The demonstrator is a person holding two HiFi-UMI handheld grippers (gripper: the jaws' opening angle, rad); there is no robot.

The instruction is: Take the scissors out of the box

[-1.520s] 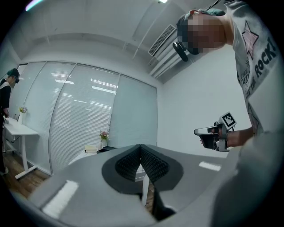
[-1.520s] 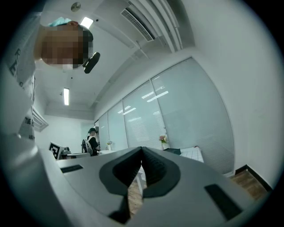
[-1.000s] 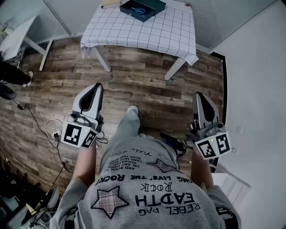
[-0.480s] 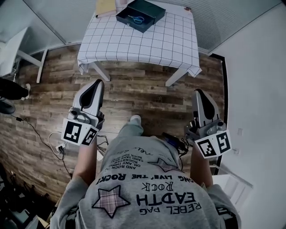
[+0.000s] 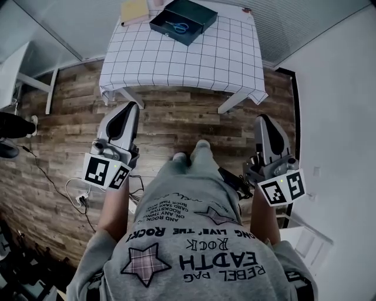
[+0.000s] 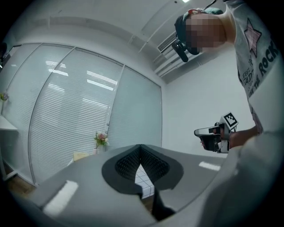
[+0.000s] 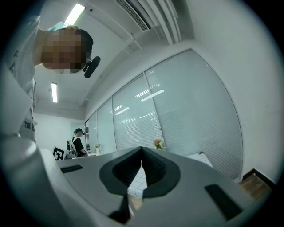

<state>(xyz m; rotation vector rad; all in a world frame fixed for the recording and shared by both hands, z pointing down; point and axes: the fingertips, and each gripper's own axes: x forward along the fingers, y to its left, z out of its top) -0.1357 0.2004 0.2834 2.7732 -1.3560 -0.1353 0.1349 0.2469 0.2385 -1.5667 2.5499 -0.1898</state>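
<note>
Standing on the plank floor (image 5: 176, 120), facing the desk (image 5: 194, 64). I am holding the left gripper (image 5: 130, 107) and the right gripper (image 5: 262, 120) out level on either side of my legs. Both are pointing toward the desk, and both are short of its near edge.

Left jaws: pressing together at the tips, nothing between them. Right jaws: the same, tips meeting, empty. The desk's checked cloth (image 6: 142, 181) is showing through the small gap below each pair of tips in both gripper views.

The scissors (image 5: 176, 26), blue-handled, are lying flat inside the open dark box (image 5: 170, 32). The box is sitting at the far edge of the desk, with a yellow pad (image 5: 135, 10) just beside it on the left. Scissors and box are lying well apart from both pairs of jaws, ahead across the whole depth of the desk. They are falling between the two grippers' lines, somewhat nearer the left one.
</note>
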